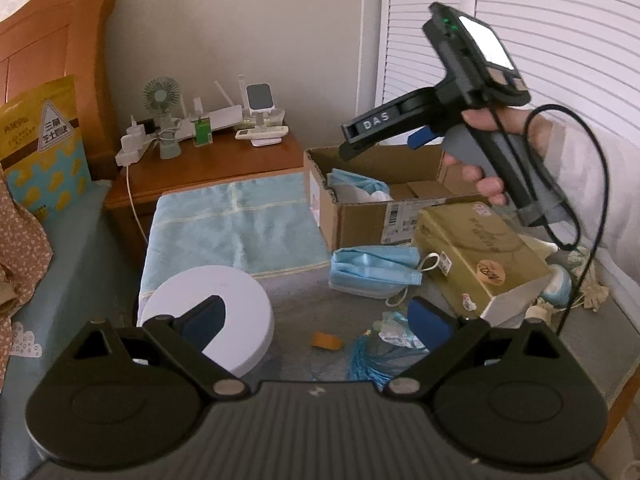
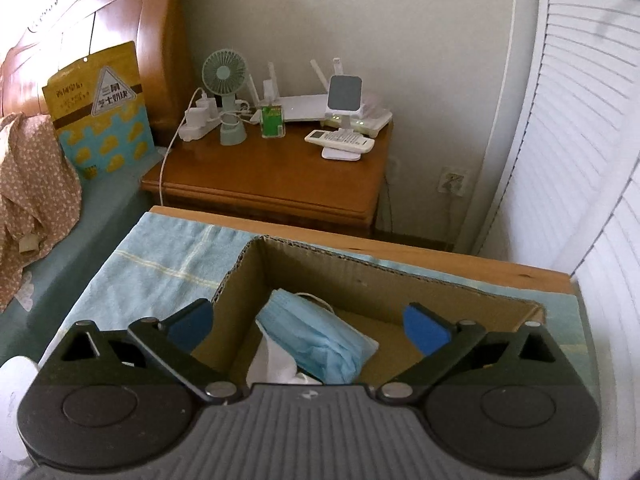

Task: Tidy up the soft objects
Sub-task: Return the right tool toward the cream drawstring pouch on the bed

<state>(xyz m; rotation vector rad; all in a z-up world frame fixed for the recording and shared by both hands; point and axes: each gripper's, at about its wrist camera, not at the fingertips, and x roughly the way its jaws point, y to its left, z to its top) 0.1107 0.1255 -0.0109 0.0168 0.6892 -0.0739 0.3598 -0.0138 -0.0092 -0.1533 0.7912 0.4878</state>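
Observation:
An open cardboard box (image 1: pixel 360 216) (image 2: pixel 360 280) stands on the table and holds blue face masks (image 2: pixel 316 340) (image 1: pixel 352 182) and something white (image 2: pixel 272 364). More blue face masks (image 1: pixel 372 272) lie in a stack on the table in front of the box. My left gripper (image 1: pixel 320 320) is open and empty, low over the table near the stack. My right gripper (image 2: pixel 308 324) is open and empty above the box; in the left wrist view it (image 1: pixel 384 140) hovers over the box, held by a hand.
A folded light-blue towel (image 1: pixel 236 224) and a white round lid-like object (image 1: pixel 212 320) lie left of the box. A gold box (image 1: pixel 476 252), blue tassel (image 1: pixel 368 360) and small clutter lie right. A wooden nightstand (image 2: pixel 280 176) with a fan and gadgets stands behind. A bed is at left.

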